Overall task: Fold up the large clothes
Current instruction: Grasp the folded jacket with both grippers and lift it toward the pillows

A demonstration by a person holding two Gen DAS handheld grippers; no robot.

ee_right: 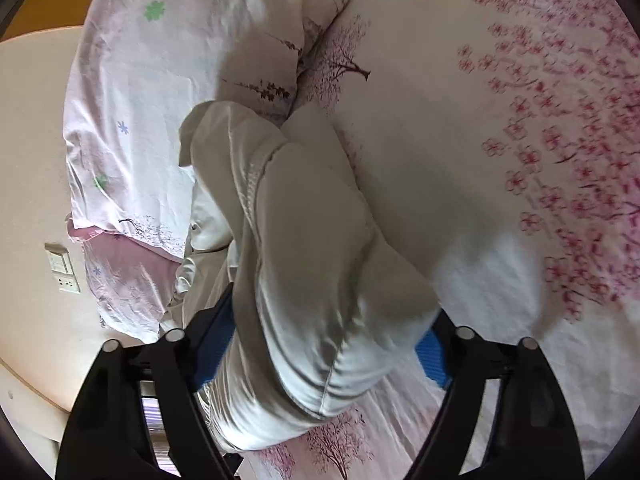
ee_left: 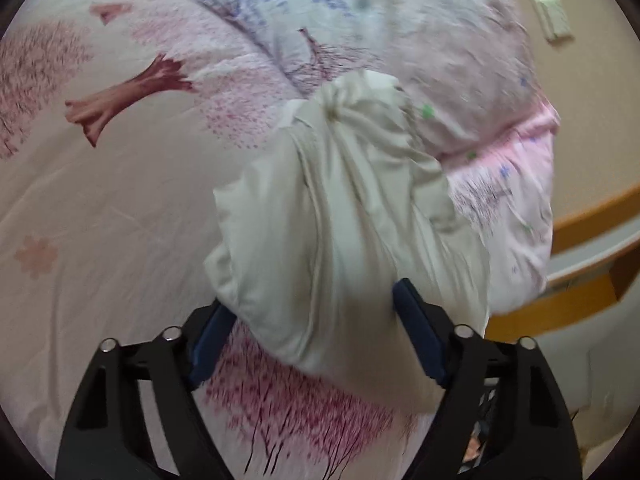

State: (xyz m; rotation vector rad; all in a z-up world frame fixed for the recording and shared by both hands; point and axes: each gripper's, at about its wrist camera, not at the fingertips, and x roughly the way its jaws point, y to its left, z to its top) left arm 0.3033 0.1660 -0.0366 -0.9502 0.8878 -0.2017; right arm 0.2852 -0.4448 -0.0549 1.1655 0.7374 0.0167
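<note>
A cream-white garment (ee_left: 340, 200), bunched and rumpled, lies on the bed's pink blossom-print sheet (ee_left: 100, 200). My left gripper (ee_left: 312, 300) stands wide with the near end of the garment lying between its blue pads (ee_left: 420, 332); fabric drapes over the left pad. In the right wrist view the same garment (ee_right: 304, 220) runs from the pillows down between the fingers of my right gripper (ee_right: 334, 304), which also stands wide. Its blue pads (ee_right: 434, 360) show at both sides of the cloth. I see no pinch in either.
A heap of pale floral pillows or bedding (ee_left: 400, 40) (ee_right: 140, 80) lies behind the garment. A wooden bed frame (ee_left: 592, 208) and a beige wall with a switch and socket (ee_right: 60, 268) bound that side. The sheet (ee_right: 480, 120) stretches flat on the other side.
</note>
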